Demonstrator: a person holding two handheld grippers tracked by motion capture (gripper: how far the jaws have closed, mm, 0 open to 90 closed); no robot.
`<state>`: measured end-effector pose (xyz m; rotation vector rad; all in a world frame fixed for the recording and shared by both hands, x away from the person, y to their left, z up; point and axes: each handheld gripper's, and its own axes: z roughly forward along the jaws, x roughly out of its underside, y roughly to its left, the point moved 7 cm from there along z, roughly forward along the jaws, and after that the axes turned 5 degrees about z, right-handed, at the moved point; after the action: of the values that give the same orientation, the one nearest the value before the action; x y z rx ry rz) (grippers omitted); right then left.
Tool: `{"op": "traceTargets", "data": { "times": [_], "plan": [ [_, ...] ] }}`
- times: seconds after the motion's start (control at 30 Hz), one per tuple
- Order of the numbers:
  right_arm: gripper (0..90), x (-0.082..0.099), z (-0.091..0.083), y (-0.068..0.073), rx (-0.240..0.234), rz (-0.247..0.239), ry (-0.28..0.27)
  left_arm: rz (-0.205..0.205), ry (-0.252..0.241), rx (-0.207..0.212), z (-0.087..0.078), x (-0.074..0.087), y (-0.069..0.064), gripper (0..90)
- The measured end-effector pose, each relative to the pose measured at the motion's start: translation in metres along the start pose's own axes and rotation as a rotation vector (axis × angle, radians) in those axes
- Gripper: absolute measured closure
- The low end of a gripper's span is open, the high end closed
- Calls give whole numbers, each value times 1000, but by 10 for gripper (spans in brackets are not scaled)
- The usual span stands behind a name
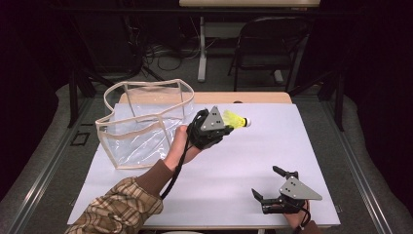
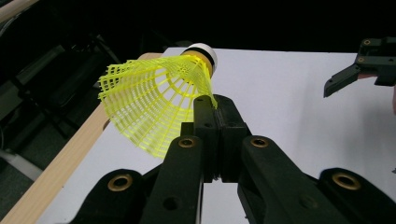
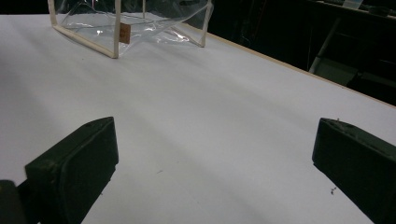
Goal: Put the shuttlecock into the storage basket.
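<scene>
Clear bag (image 3: 130, 23) on white table (image 3: 201, 116) — right gripper (image 3: 210, 163) agape.

Shuttlecock (image 2: 159, 100): yellow plastic mesh skirt, white cork tip with dark band. Held off the table, pinched at the skirt's edge, lying roughly level, cork pointing away from the clear bag (image 1: 141, 124).

The clear bag (image 1: 146, 124) blocks the table's (image 1: 219, 195) far left corner — the white surface between the left gripper (image 1: 229, 124), raised with its shuttlecock (image 1: 236, 118), and the right gripper (image 1: 268, 187) near the front edge lies open.
</scene>
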<state>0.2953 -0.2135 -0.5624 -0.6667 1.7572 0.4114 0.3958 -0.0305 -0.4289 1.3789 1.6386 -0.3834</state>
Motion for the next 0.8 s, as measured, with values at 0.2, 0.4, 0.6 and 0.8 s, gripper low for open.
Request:
{"op": "traceTargets", "data": {
  "times": [0.2, 0.4, 0.6, 0.8],
  "plan": [
    [0, 0, 0, 0, 1, -2, 0, -9, 0, -3, -1, -1, 5, 896],
    [0, 0, 0, 0, -1, -4, 0, -12, -10, -19, -6, -4, 12, 896],
    [0, 0, 0, 0, -1, -2, 0, -18, -12, -35, -11, -7, 22, 896],
    [0, 0, 0, 0, -1, 0, -1, -19, -16, -51, -16, -9, 28, 896]
  ]
}}
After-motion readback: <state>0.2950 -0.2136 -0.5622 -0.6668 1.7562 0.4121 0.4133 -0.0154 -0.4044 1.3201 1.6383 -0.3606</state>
